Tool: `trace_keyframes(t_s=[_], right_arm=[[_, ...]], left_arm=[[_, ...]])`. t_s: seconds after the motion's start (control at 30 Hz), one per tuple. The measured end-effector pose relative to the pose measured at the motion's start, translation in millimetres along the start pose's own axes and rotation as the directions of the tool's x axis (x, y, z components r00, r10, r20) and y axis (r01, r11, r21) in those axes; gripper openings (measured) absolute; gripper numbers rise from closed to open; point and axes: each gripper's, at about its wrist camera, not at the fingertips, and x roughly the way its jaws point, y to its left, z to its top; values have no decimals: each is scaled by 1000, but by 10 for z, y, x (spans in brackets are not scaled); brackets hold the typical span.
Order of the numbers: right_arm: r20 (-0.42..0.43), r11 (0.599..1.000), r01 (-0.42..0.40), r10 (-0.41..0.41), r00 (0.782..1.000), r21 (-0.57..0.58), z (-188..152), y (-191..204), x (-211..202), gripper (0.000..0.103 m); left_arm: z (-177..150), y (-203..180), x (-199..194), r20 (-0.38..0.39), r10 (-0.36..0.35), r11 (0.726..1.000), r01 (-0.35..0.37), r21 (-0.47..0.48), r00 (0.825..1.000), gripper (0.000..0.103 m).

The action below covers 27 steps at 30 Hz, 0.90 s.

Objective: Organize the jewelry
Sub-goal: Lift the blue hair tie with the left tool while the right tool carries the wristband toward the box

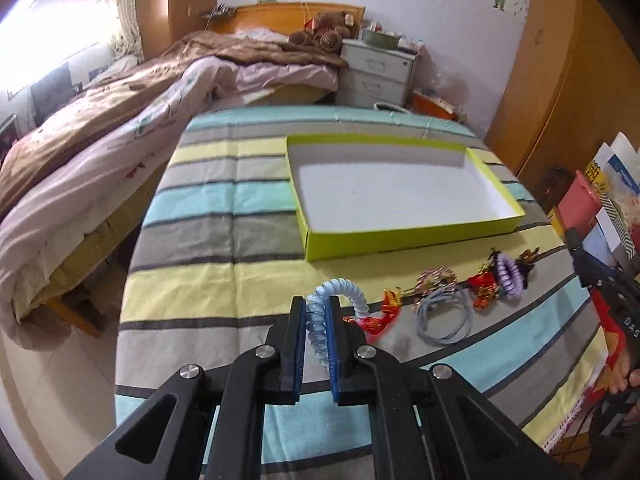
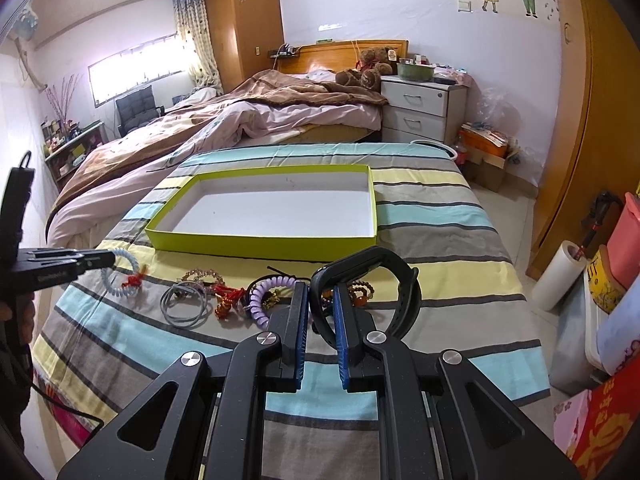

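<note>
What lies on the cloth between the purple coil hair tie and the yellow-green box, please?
Only bare striped cloth, clearest in the left wrist view, separates the purple coil hair tie from the yellow-green box.

Both wrist views look forward over the striped table (image 1: 200, 280) toward the green tray (image 2: 260, 240), sharing both.

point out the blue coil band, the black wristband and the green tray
blue coil band (image 1: 340, 286): left wrist view, top of its arch.
black wristband (image 2: 408, 280): right wrist view, right curve of strap.
green tray (image 2: 260, 242): right wrist view, near wall.
</note>
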Motion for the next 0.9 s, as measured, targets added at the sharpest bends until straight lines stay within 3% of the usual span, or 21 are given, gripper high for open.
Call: trace_keyframes(t_s=[0.3,0.47,0.77,0.9], right_arm=[[1,1000,0,0,1000,-2,12,5,-16,13],[1,1000,1,-1,1000,-10,76,5,6,13],[31,998,-20,22,999,-54,617,-10,207,13],[4,997,-48,49,999,-66,874,-18,460,13]], left_arm=[[109,-138,-148,49,-120,993,121,-7,992,9],[247,-159,-75,45,-112,994,112,-7,993,9],[680,-136,145,51,-131,991,132,-19,990,9],[884,-128,301,46,-136,990,137,-20,990,9]])
